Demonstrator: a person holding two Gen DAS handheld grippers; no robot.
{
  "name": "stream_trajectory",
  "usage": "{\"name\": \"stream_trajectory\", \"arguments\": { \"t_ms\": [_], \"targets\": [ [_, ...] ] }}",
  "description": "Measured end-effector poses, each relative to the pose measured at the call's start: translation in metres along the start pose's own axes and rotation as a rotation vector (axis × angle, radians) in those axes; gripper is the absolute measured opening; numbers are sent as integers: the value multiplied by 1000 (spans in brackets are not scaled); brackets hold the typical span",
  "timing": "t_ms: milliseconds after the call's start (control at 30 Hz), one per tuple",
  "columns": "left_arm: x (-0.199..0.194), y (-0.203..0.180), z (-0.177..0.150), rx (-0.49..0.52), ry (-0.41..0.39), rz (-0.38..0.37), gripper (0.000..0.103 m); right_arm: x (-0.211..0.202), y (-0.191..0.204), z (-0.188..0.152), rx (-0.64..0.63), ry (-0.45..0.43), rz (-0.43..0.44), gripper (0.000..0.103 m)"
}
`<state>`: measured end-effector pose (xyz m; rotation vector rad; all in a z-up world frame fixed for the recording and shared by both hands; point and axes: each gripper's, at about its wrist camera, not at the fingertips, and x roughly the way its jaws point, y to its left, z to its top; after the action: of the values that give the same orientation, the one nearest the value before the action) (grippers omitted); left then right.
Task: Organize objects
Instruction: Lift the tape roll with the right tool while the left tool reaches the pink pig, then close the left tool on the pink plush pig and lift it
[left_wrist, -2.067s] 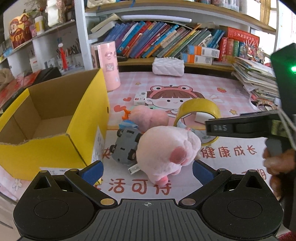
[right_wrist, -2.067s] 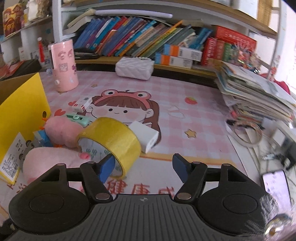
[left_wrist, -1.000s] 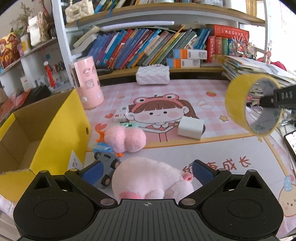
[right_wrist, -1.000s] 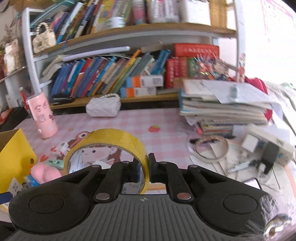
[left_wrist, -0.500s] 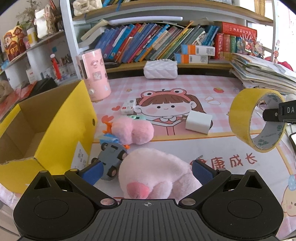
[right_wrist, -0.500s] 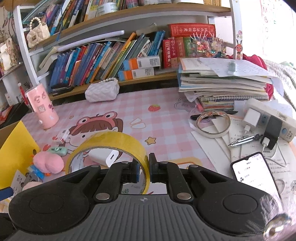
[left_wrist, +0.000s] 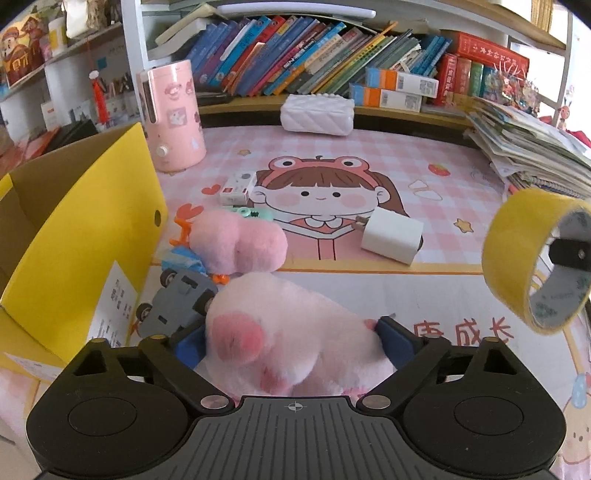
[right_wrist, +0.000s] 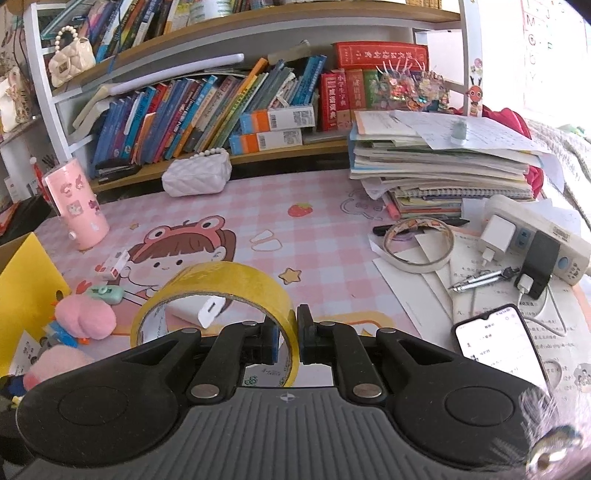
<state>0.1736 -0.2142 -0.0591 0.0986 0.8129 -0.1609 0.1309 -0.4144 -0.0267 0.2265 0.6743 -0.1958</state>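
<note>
Now the left gripper (left_wrist: 291, 338) sits low over the big pink plush (left_wrist: 295, 332), its blue pads (left_wrist: 397, 341) flanking the toy at 9 and 3 o'clock. The jaws have just been closing, with the plush between them; both pads appear to touch the fur, though I cannot tell whether they press yet. The plush's long axis seems to run roughly left to right, so the pads would bite across its length. The yellow box (left_wrist: 85, 236) stands open at about 10 o'clock from this gripper, just beside the grey toy car (left_wrist: 173, 306).

The right gripper (right_wrist: 287, 338) is pressed tight on the wall of the yellow tape roll (right_wrist: 218, 291), held clear above the mat. The left hand is the nearer one to the box, by my reading.
</note>
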Motion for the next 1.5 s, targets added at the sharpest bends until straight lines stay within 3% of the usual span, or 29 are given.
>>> {"name": "stream_trajectory", "arguments": {
  "t_ms": [167,233,467,933,1233,1500],
  "targets": [
    [-3,-2,0,15,-6,1,86,-2,-1,-3,4,11,-3,9],
    [-10,3,3,-26,-5,-24,83,-4,0,-4,8,7,-2,9],
    [-40,19,9,-101,-109,-64,83,-9,1,-4,27,-10,-5,9],
    [-78,57,-14,-169,-139,-63,83,-22,36,-22,-16,37,60,9],
    [-107,113,-37,-210,-177,-53,83,-48,88,-48,-61,73,98,9],
    [-140,191,-67,-270,-180,-8,83,-77,165,-80,-124,101,160,9]
  ]
}}
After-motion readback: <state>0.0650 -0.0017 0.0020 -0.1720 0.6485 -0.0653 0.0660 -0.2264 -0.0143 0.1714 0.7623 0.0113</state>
